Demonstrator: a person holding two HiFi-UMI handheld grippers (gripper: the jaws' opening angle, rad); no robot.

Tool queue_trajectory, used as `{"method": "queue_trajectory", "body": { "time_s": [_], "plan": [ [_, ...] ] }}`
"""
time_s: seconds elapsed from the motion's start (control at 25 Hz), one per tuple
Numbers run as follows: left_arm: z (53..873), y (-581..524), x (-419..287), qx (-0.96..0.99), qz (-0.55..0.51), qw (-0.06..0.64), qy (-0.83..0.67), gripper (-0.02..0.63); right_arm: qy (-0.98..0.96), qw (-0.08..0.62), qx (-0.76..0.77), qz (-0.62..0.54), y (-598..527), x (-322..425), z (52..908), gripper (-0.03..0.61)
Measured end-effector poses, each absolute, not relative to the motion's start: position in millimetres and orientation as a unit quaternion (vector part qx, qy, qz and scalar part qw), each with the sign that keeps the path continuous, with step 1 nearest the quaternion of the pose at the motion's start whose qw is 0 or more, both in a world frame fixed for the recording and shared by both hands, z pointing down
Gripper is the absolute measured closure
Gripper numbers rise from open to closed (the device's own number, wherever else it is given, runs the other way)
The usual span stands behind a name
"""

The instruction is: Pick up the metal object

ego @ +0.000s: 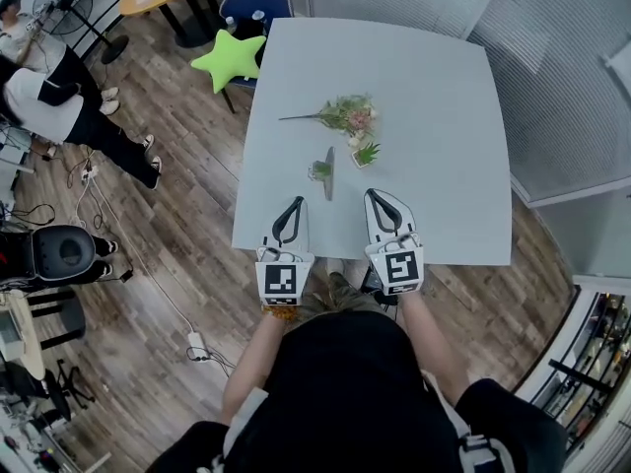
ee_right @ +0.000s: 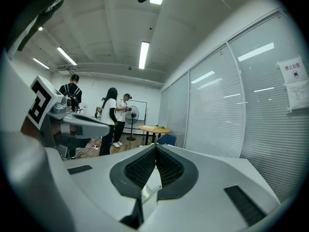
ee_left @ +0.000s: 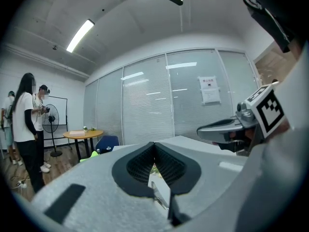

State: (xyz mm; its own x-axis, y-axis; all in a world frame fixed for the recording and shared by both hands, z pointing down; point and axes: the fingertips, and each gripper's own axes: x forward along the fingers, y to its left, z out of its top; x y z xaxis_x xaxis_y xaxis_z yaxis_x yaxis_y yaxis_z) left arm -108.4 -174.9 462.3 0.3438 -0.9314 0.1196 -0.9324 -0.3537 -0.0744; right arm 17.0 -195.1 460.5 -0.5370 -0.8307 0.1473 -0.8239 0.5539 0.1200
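Note:
A long, thin metal object (ego: 329, 172) lies on the white table (ego: 444, 166), pointing away from me. It sits between my two grippers and a little ahead of them. My left gripper (ego: 295, 204) is shut and empty, near the table's front edge and to the left of the metal piece. My right gripper (ego: 374, 196) is also shut with nothing in it, to the right of the piece. In the left gripper view the jaws (ee_left: 154, 144) meet at the tips, and the metal object (ee_left: 161, 192) shows below them. The right gripper view shows its jaws (ee_right: 156, 146) closed too.
A tiny green plant (ego: 320, 169) touches the metal piece's left side. A small potted plant (ego: 366, 154) and a flower sprig (ego: 347, 114) lie just beyond. A green star cushion (ego: 229, 59) and a blue chair (ego: 254, 3) stand at the far left corner. People (ego: 49, 97) stand to the left.

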Motion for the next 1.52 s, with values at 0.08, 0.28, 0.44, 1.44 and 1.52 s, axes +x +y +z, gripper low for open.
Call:
{"method": "queue_trajectory", "body": {
  "time_s": [0.08, 0.28, 0.44, 1.44, 1.52],
  "plan": [
    [468, -182, -107, 0.817, 0.075, 0.007, -0.571, 0.612, -0.876, 0.097, 0.471, -0.014, -205, 22, 468, 0.578],
    [487, -197, -110, 0.815, 0.089, 0.008, -0.572, 0.612, -0.880, 0.113, 0.462, -0.001, -218, 25, 488, 0.578],
    [502, -217, -114, 0.823, 0.090, 0.012, -0.561, 0.612, -0.878, 0.127, 0.462, 0.000, -228, 23, 499, 0.578],
    [615, -287, -109, 0.861, 0.149, 0.053, -0.484, 0.612, -0.836, 0.151, 0.527, 0.031, -243, 58, 515, 0.578],
    [623, -291, -106, 0.865, 0.156, 0.048, -0.475, 0.611, -0.834, 0.151, 0.530, 0.035, -244, 60, 515, 0.578]
  ]
}}
